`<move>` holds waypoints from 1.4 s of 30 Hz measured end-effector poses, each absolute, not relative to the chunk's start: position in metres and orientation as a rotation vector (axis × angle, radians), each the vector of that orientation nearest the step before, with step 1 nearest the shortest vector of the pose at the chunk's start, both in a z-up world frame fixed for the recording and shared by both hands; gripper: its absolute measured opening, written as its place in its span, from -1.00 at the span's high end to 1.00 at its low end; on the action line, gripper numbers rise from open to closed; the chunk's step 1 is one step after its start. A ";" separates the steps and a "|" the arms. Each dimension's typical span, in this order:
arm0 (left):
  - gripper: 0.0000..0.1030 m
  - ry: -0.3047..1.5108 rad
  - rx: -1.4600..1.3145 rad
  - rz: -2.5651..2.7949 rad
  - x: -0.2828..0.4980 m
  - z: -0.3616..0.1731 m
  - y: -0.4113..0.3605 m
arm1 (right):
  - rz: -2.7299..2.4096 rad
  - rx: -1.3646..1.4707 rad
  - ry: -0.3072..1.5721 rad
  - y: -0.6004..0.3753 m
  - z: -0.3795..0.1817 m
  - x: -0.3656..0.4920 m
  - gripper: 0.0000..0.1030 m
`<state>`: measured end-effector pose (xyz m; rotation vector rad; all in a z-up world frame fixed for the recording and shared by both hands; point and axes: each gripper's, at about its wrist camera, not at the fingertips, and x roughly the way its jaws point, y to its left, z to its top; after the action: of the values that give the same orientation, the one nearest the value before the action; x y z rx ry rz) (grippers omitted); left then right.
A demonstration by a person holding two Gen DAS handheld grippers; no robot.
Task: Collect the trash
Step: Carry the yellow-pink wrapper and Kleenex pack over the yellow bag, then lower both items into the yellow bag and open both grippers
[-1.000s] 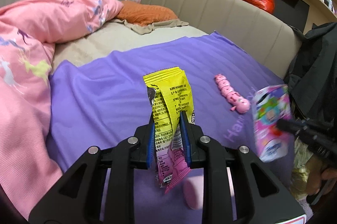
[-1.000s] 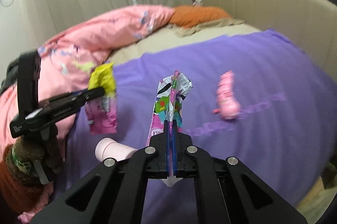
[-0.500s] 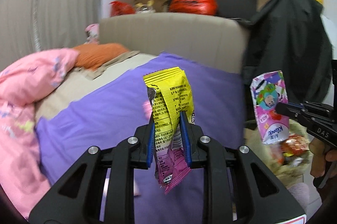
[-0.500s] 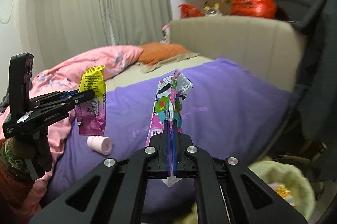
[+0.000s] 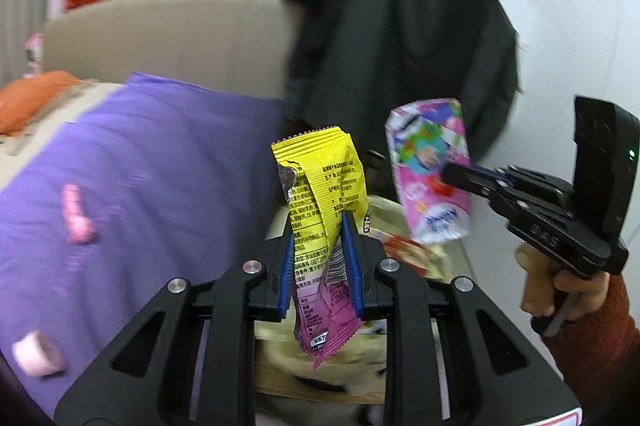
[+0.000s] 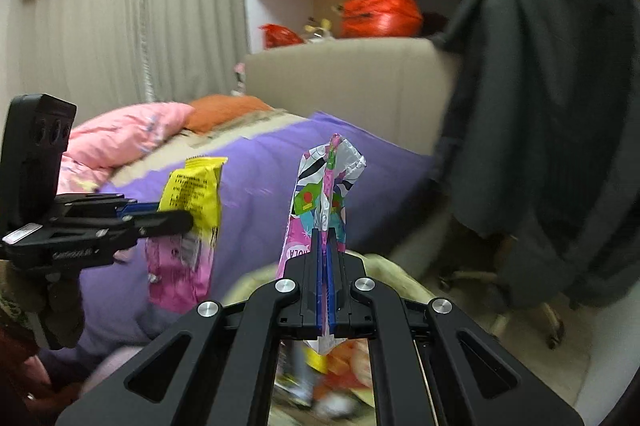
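My left gripper (image 5: 321, 226) is shut on a yellow and pink snack wrapper (image 5: 320, 194) that stands up between its blue pads. The same wrapper (image 6: 192, 194) and the left gripper (image 6: 180, 222) show at the left of the right wrist view. My right gripper (image 6: 326, 238) is shut on a flattened pink cartoon-print pouch (image 6: 324, 194), seen from the side in the left wrist view as the pouch (image 5: 430, 182) in the right gripper (image 5: 452, 174). Both are held beside the bed, above a trash bag (image 6: 392, 274) with wrappers inside (image 5: 404, 250).
A purple blanket (image 5: 160, 166) covers the bed, with a pink toy (image 5: 76, 214) and a small pink cylinder (image 5: 36, 352) lying on it. A black coat (image 6: 552, 106) hangs at the right over a wheeled chair base (image 6: 520, 302). The beige headboard (image 6: 340, 82) carries red bags (image 6: 380, 12).
Both grippers have swung right, away from over the bed to its side, each keeping its wrapper. The trash bag and black coat have come into view.
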<state>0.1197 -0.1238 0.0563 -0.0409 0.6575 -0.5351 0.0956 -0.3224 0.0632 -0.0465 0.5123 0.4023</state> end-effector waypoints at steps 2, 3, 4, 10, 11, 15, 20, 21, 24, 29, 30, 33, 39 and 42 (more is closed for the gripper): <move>0.59 0.686 -0.026 -0.581 0.124 0.044 -0.148 | 0.374 -0.039 0.529 -0.338 0.056 0.096 0.92; 0.59 0.698 -0.014 -0.591 0.126 0.039 -0.157 | 0.358 -0.031 0.540 -0.347 0.051 0.096 0.92; 0.59 0.713 0.003 -0.596 0.128 0.033 -0.166 | 0.348 -0.024 0.554 -0.354 0.046 0.097 0.92; 0.59 0.816 0.178 -0.514 0.148 -0.020 -0.203 | 0.342 -0.037 0.681 -0.355 -0.004 0.114 0.92; 0.61 0.821 0.198 -0.498 0.149 -0.027 -0.204 | 0.349 -0.041 0.707 -0.353 -0.015 0.117 0.92; 0.70 0.861 0.207 -0.477 0.152 -0.042 -0.197 | 0.385 -0.045 0.782 -0.337 -0.048 0.130 0.92; 0.72 0.860 0.197 -0.506 0.151 -0.044 -0.188 | 0.410 -0.046 0.793 -0.330 -0.057 0.140 0.92; 0.72 0.858 0.191 -0.515 0.153 -0.043 -0.188 | 0.402 -0.043 0.792 -0.330 -0.057 0.141 0.92; 0.72 0.859 0.179 -0.529 0.157 -0.044 -0.193 | 0.377 -0.029 0.793 -0.338 -0.056 0.142 0.92; 0.72 0.864 0.180 -0.538 0.165 -0.049 -0.202 | 0.356 -0.015 0.808 -0.350 -0.058 0.141 0.92; 0.72 0.864 0.179 -0.539 0.167 -0.050 -0.203 | 0.357 -0.015 0.811 -0.351 -0.059 0.140 0.92; 0.72 0.871 0.174 -0.543 0.169 -0.050 -0.202 | 0.369 -0.015 0.812 -0.349 -0.059 0.139 0.92; 0.72 0.876 0.101 -0.572 0.165 -0.043 -0.188 | 0.387 0.002 0.801 -0.342 -0.057 0.138 0.92; 0.72 0.873 0.080 -0.575 0.163 -0.039 -0.182 | 0.391 0.005 0.790 -0.339 -0.054 0.136 0.92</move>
<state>0.1630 -0.1816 -0.0387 0.0796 0.8726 -0.5749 0.1364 -0.3385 -0.0543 0.0048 0.7900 0.3908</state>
